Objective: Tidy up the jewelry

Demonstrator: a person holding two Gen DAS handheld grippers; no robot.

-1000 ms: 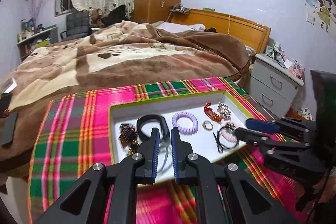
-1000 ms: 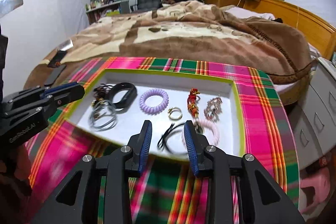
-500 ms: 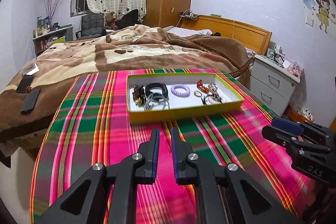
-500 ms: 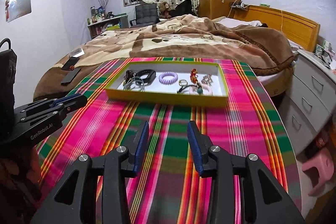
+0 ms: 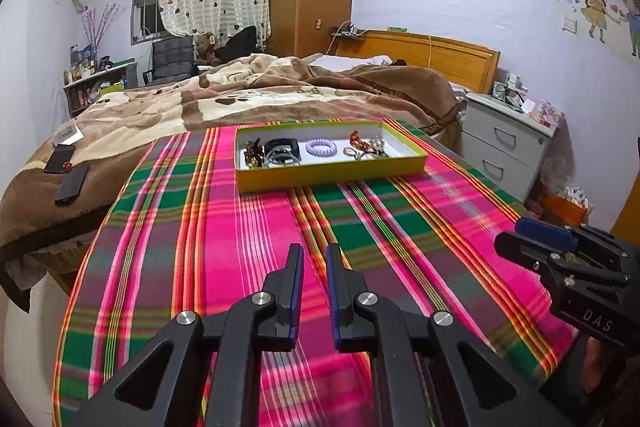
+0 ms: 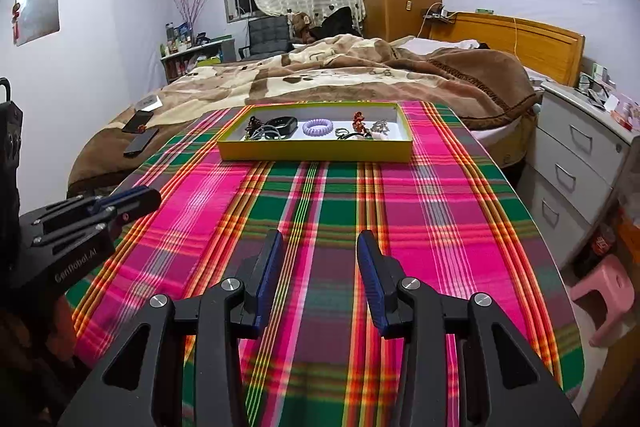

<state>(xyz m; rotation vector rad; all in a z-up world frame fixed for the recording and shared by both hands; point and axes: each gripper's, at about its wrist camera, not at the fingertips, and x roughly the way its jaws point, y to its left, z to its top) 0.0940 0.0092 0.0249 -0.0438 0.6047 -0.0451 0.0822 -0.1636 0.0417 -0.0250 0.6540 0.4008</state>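
Note:
A yellow-green tray (image 5: 332, 171) (image 6: 316, 151) sits at the far end of the plaid-covered table (image 5: 280, 227) (image 6: 328, 211). In it lie a purple spiral hair tie (image 5: 321, 147) (image 6: 317, 126), a black band (image 5: 283, 145) (image 6: 282, 123), a dark clip (image 5: 253, 151), a red ornament (image 5: 357, 141) (image 6: 359, 119), rings and other small pieces. My left gripper (image 5: 314, 259) is nearly closed and empty, well back from the tray. My right gripper (image 6: 320, 247) is open and empty, also well back. Each gripper shows in the other's view (image 5: 560, 259) (image 6: 92, 215).
A bed with a brown blanket (image 5: 260, 95) lies beyond the table, with two phones (image 5: 66, 171) on it. A grey nightstand (image 5: 508, 147) stands to the right. A pink stool (image 6: 604, 291) is on the floor at the right.
Both grippers have pulled back from right over the tray to the near end of the table. The right gripper's jaws have opened wider. The jewelry stays in the tray.

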